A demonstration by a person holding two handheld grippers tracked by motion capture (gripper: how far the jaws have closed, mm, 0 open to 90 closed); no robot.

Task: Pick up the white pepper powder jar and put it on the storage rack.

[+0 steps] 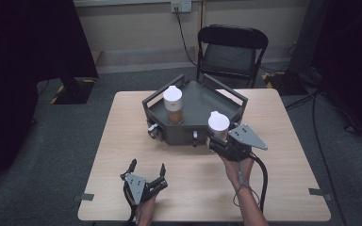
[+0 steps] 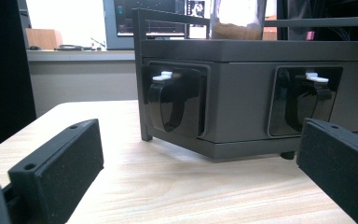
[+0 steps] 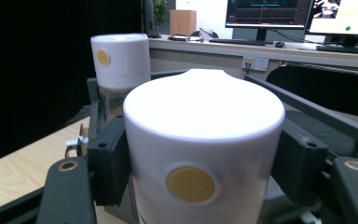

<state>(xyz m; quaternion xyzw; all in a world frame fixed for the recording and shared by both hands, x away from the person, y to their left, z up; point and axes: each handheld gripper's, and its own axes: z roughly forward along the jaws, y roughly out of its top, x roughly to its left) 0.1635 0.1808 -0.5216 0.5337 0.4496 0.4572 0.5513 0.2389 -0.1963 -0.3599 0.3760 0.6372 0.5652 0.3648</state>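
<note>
Two white-lidded jars with brown contents show on the scene: one jar (image 1: 173, 105) stands upright in the left part of the dark grey tray (image 1: 226, 104), and the other, the held jar (image 1: 218, 125), sits at the tray's front right edge, clasped by the right gripper (image 1: 222, 141). In the right gripper view the held jar (image 3: 204, 154) is upright between the two black jaws, both pads pressed flat against the sides of its white lid, with a round yellow dot facing the camera; the standing jar (image 3: 120, 65) rises behind it to the left, carrying the same yellow dot. The person's right hand (image 1: 239, 165) holds that gripper from below, its cable trailing back along the forearm. The left gripper (image 1: 147, 169) rests well apart from the tray, near the front edge of the light wooden table (image 1: 122, 122), and grasps nothing: its jaws are spread wide. In the left gripper view those jaws frame the tray's front wall (image 2: 242, 100), which carries two recessed black latches with white tabs, the left latch (image 2: 170, 102) and the right latch (image 2: 307, 100); the bottom of the standing jar (image 2: 237, 21) shows above the wall. A black folding chair (image 1: 231, 49) stands beyond the table's far side.
</note>
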